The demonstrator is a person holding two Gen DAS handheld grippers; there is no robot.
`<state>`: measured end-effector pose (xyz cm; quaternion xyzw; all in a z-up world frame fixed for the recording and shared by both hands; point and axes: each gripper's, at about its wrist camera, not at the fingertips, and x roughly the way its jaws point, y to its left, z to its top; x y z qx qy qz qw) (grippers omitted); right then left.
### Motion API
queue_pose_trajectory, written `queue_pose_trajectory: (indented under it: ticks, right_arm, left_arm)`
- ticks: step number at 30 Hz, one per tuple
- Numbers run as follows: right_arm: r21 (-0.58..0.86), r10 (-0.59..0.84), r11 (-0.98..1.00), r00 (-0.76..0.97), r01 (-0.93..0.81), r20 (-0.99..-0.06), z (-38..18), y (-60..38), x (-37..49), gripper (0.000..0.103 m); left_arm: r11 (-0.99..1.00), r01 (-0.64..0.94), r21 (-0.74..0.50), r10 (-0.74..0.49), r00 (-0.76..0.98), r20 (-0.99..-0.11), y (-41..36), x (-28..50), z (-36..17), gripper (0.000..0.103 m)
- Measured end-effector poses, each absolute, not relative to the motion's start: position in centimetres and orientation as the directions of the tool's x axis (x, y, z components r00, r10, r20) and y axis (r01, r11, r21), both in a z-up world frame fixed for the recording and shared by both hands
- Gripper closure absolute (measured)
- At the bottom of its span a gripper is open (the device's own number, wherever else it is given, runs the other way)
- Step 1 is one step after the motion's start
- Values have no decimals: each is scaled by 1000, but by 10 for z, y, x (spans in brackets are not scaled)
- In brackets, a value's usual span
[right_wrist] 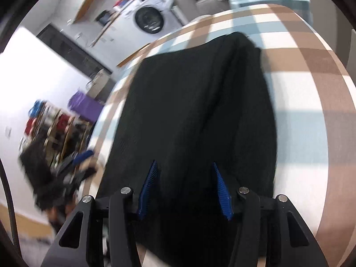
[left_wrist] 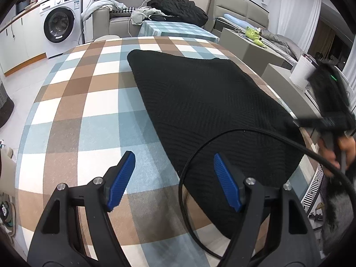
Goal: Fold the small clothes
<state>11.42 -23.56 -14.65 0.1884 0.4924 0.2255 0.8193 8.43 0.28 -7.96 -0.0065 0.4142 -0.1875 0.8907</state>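
Two black hand-held grippers with ribbed blue pads work over one black ribbed-knit garment (left_wrist: 200, 111), which lies flat in a folded, roughly rectangular shape on a table covered by a brown, pale blue and white checked cloth (left_wrist: 89, 111).

In the left wrist view, the left gripper (left_wrist: 173, 180) hovers above the checked cloth at the near edge of the knit. Its fingers (left_wrist: 121, 181) stand well apart with nothing between them; one pad is over bare cloth, the other just over the garment's border. A black cable (left_wrist: 222, 133) loops across the knit in front of it. At the right edge of this view a hand (left_wrist: 343, 150) grips the handle of the other tool, which is blurred.

In the right wrist view, the right gripper (right_wrist: 185, 189) sits over the near end of the garment (right_wrist: 195, 102), pointing along its length. Its pads are parted and do not press on the fabric, though dark knit fills the space beneath and between them; whether the tips touch the cloth cannot be told. The picture is smeared with motion.

Beyond the table stand a white front-loading washing machine (left_wrist: 60, 22) and a grey sofa (left_wrist: 115, 20) heaped with clothing.
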Motion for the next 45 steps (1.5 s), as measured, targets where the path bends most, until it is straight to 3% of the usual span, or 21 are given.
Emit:
queue_pose_trajectory:
  ticks: [3,5,11,18,19,22,25,28,30,32,36,38,39,45]
  right_arm:
    - [458,512,858,439,-231,-738,-148,-222,70,53]
    - [420,466,884,426,-204,-775,-159,-214,58,71]
    - [434,464,884,429,-173,-775,-163,-209,53,71]
    - [543,527,833,457,-108,-717,-167,-219,71,64]
    - [566,543,818,462,-102,-701,-169,-217,73,66]
    - [546,533,827,493,-132,-688,-159,-206,79,92]
    - [424,491,868,566,-257,-662,-106,-187,69,94]
    - [217,357,930,592,-297,-723,-78,-173,64,94]
    - [93,218,965,551,-246,-806,-98,-174,72,94]
    - [74,153,980,470,-183,-869,-128,-180,90,93]
    - [196,246,968,457,-154,-855,-129,-196,90,86]
    - [279,318,948,482,-154,-816,-120,-206,91,68]
    - [312,346,938,490,-152,-800,-119,-213,93,65]
    - [422,413,902,460,-89,-786,-134,-227,148,62]
  left_arm:
    - [925,334,-180,-352,573,-740,5,81,-81,32]
    - [916,350,-198,-373,557,-742,3,78,-82,32]
    - [877,430,-216,-432,507,-746,-20,62,-86,32]
    - [858,513,-20,-315,496,-809,-57,41,-110,32]
    - [859,512,-19,-309,488,-816,-57,41,-112,32]
    - [866,498,-55,-325,475,-818,-52,42,-112,32]
    - [866,492,-90,-358,484,-798,-47,41,-101,32]
    - [863,490,-121,-385,485,-785,-45,42,-92,30]
    - [863,489,-123,-385,481,-788,-46,44,-94,30]
    - [865,485,-127,-379,467,-799,-48,47,-99,30]
    - [867,477,-145,-381,445,-811,-46,48,-105,30]
    - [868,469,-160,-387,439,-811,-43,49,-105,30]
    - [868,465,-171,-392,433,-812,-42,50,-105,30]
    - [875,450,-177,-388,436,-812,-38,53,-106,30]
